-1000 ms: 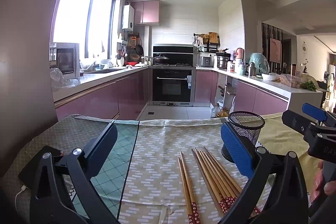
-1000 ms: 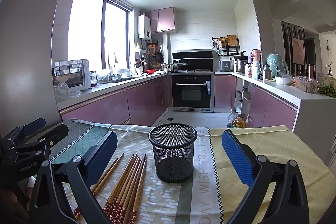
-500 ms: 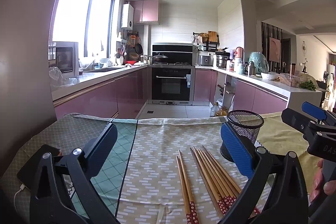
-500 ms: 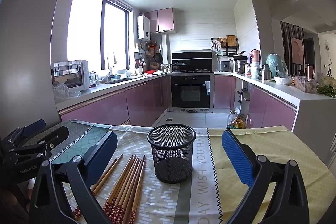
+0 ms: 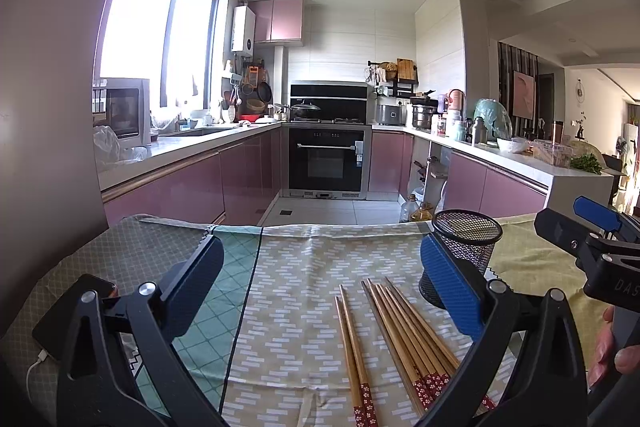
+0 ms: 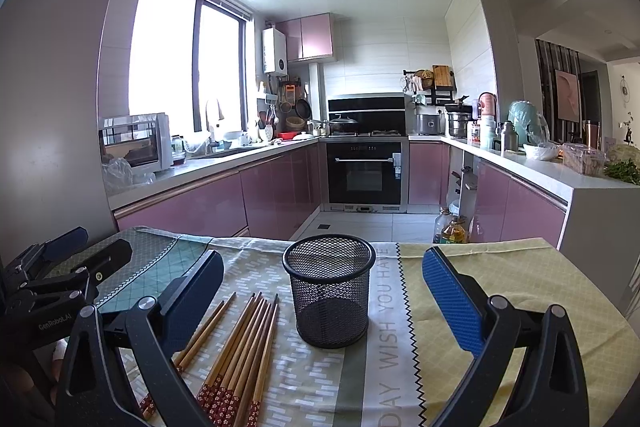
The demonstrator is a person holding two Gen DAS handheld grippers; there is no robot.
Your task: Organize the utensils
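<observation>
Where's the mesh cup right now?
The mesh cup stands upright on the tablecloth, centred in the right wrist view, just right of the chopsticks. In the left wrist view it sits partly behind the left hand-held gripper's right finger.

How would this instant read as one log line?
left tongs: open, empty | right tongs: open, empty | chopsticks: on cloth | mesh cup: empty

Left tongs (image 5: 322,281) agape over chopsticks (image 5: 404,335) (cup (image 5: 466,247) beside)

The left gripper (image 5: 320,291) hangs level with its jaws spread wide and nothing between them. The right gripper (image 6: 324,291) matches it, jaws wide apart and empty, a hand (image 5: 612,351) gripping its handle.
</observation>
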